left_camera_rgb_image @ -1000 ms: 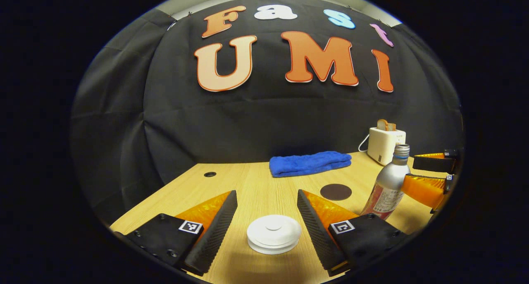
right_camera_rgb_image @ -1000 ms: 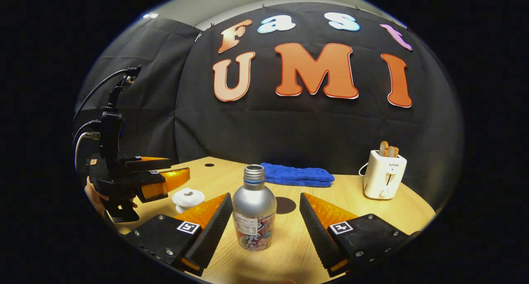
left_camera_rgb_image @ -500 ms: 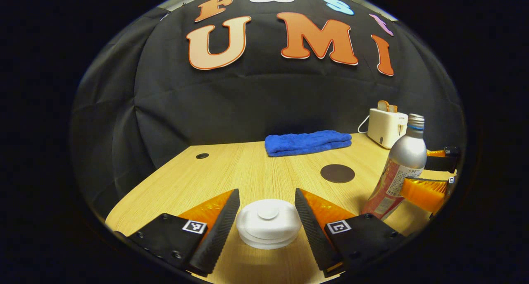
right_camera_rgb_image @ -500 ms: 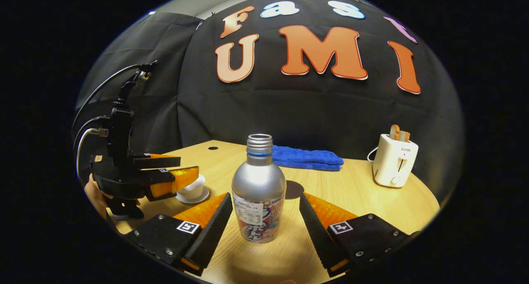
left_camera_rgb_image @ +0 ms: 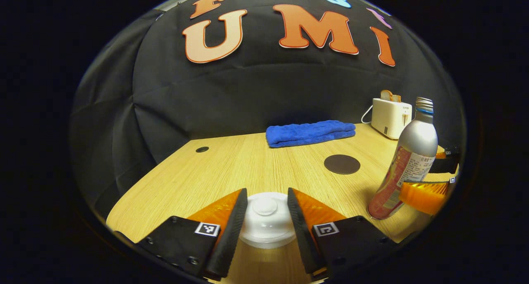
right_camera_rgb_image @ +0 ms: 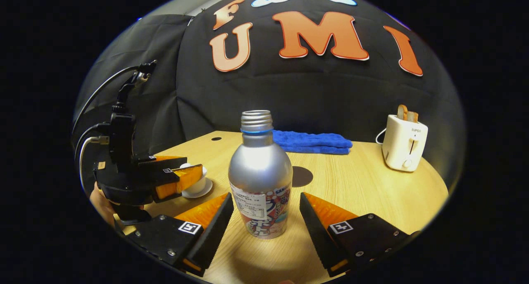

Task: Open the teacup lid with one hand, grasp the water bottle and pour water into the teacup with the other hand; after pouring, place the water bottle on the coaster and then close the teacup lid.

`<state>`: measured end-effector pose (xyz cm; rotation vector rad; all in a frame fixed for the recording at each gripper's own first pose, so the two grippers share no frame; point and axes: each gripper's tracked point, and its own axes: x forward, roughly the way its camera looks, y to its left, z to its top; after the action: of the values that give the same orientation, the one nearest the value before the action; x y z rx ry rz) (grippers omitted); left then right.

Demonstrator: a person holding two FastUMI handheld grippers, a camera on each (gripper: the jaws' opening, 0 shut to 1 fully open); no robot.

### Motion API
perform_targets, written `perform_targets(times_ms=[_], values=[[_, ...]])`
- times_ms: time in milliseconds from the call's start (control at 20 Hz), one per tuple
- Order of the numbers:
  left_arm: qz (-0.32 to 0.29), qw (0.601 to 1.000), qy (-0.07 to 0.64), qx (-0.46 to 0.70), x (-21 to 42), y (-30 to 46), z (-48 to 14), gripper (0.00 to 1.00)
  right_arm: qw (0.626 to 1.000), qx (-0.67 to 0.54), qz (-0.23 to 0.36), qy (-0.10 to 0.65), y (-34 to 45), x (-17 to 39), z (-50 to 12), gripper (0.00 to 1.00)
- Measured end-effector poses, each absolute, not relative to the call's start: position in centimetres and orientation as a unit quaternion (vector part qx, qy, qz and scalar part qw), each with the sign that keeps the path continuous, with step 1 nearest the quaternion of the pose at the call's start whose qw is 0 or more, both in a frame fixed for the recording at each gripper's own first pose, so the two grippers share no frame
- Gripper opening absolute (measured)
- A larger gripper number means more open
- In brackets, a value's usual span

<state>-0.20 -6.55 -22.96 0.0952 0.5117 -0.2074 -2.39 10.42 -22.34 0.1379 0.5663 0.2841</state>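
Left gripper view: left claw (left_camera_rgb_image: 266, 211) narrowed about teacup lid (left_camera_rgb_image: 265, 209), contact not confirmable. Best closed squarely on lid rim, then lifted straight.
Right gripper view: right claw (right_camera_rgb_image: 266, 218) wide open, flanking water bottle (right_camera_rgb_image: 260, 180), untouched; to close low on body.
Count on worktop (right_camera_rgb_image: 372, 193): one teacup (right_camera_rgb_image: 197, 184), one bottle, one coaster (right_camera_rgb_image: 302, 176), one blue towel (right_camera_rgb_image: 312, 141), one toaster (right_camera_rgb_image: 404, 145).

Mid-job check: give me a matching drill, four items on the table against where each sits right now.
Items:
1. teacup lid
2. water bottle
3. coaster
4. blue towel

Places:
A. bare, mid-table
B. between the left gripper's fingers
C. folded by the back wall
D. upright between the right gripper's open fingers

Pairs: 1-B, 2-D, 3-A, 4-C
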Motion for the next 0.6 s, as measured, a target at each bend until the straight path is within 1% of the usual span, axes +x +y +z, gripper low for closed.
perform_targets(times_ms=[50, 150, 250, 300, 350, 400, 450, 500, 550, 600], values=[[-0.102, 0.961, 0.252, 0.048, -0.2, -6.6, -22.9, 0.64, 0.946, 0.073, 0.140, 0.284, 10.5, -2.4, -22.6, 0.96], [-0.100, 0.963, 0.247, 0.047, 0.1, -6.5, -22.8, 0.46, 0.943, 0.077, 0.140, 0.291, 10.4, -2.4, -22.9, 0.95], [-0.099, 0.963, 0.245, 0.045, 0.1, -6.5, -22.9, 0.45, 0.941, 0.081, 0.144, 0.294, 10.7, -2.4, -22.9, 0.93], [-0.097, 0.967, 0.232, 0.033, 0.4, -6.4, -22.8, 0.37, 0.941, 0.084, 0.146, 0.293, 10.8, -2.4, -22.8, 0.91], [-0.097, 0.966, 0.236, 0.030, 0.0, -6.4, -22.4, 0.29, 0.941, 0.083, 0.144, 0.294, 10.7, -2.4, -22.7, 0.84], [-0.096, 0.966, 0.237, 0.030, 0.3, -6.3, -22.6, 0.32, 0.941, 0.081, 0.144, 0.294, 10.7, -2.2, -22.7, 0.82], [-0.095, 0.968, 0.232, 0.028, 0.3, -6.1, -22.3, 0.29, 0.941, 0.077, 0.144, 0.296, 10.7, -2.4, -22.8, 0.81], [-0.096, 0.970, 0.223, 0.026, 0.5, -6.2, -21.9, 0.29, 0.941, 0.074, 0.144, 0.297, 10.6, -2.4, -22.7, 0.80], [-0.096, 0.971, 0.217, 0.023, 0.5, -6.2, -21.3, 0.32, 0.941, 0.071, 0.144, 0.299, 10.5, -2.4, -22.7, 0.80], [-0.095, 0.973, 0.209, 0.021, 0.6, -6.1, -20.8, 0.32, 0.941, 0.066, 0.143, 0.300, 10.4, -2.5, -22.7, 0.80]])
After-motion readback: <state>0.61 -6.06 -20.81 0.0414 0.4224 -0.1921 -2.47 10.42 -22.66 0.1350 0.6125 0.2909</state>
